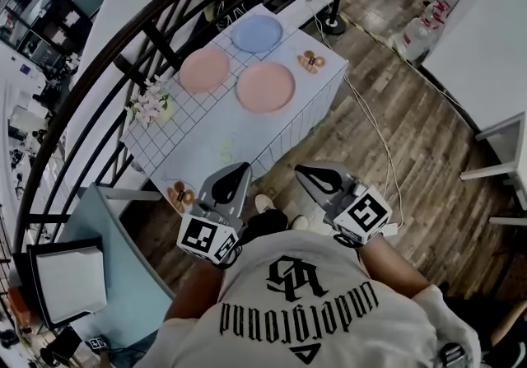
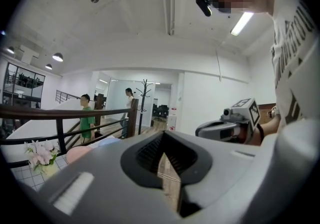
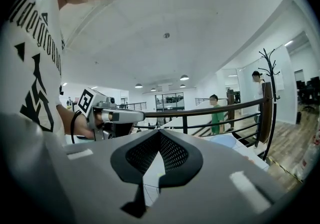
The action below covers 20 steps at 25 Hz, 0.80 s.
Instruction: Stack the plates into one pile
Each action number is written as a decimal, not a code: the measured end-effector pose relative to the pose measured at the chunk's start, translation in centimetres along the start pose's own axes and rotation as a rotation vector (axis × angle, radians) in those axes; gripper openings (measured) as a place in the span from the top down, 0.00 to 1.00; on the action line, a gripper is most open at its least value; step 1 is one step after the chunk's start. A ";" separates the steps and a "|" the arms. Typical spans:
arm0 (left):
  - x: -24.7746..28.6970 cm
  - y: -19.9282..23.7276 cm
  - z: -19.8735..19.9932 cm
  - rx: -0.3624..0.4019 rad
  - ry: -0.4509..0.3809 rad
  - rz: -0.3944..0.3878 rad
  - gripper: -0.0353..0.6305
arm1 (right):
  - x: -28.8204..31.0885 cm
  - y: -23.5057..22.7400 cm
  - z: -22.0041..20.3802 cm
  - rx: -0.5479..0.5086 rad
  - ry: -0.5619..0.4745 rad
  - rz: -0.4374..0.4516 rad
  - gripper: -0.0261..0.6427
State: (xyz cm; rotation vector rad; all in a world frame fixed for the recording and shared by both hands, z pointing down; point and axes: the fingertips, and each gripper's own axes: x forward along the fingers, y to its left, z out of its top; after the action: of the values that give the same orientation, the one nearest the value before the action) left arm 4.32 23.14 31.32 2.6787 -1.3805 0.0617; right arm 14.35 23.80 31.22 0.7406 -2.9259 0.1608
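Three plates lie apart on the white grid-cloth table (image 1: 202, 132): a pink plate (image 1: 203, 70) at the left, a second pink plate (image 1: 265, 86) to its right, and a blue plate (image 1: 256, 33) behind them. Both grippers hang short of the table's near edge, over the wood floor, pointing toward it. My left gripper (image 1: 233, 174) (image 2: 163, 138) is shut with nothing in it. Beside it, my right gripper (image 1: 317, 174) (image 3: 160, 135) is also shut and empty. The left gripper view shows a pink plate's edge (image 2: 76, 153), and the right gripper view shows the blue plate (image 3: 226, 140).
A flower vase (image 1: 151, 104) stands at the table's left edge. Small snack dishes sit at the far right (image 1: 310, 61) and the near corner (image 1: 179, 195). A dark curved railing (image 1: 123, 53) runs behind the table. A coat rack base (image 1: 333, 26) and a cable lie on the floor.
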 end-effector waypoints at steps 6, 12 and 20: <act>0.8 6.1 1.0 0.002 -0.020 0.033 0.87 | 6.0 -2.1 1.4 -0.013 0.004 0.024 0.96; 0.4 12.1 1.8 -0.007 -0.027 0.053 0.87 | 12.5 -2.8 3.8 -0.050 -0.003 0.044 0.96; -1.8 16.9 2.9 0.020 -0.042 0.100 0.87 | 18.3 -1.6 5.2 -0.096 0.017 0.107 0.96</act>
State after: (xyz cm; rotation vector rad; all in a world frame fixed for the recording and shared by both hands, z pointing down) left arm -10.51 14.51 29.88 2.6394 -1.5340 0.0288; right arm -1.28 13.18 28.74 0.5670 -2.9335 0.0353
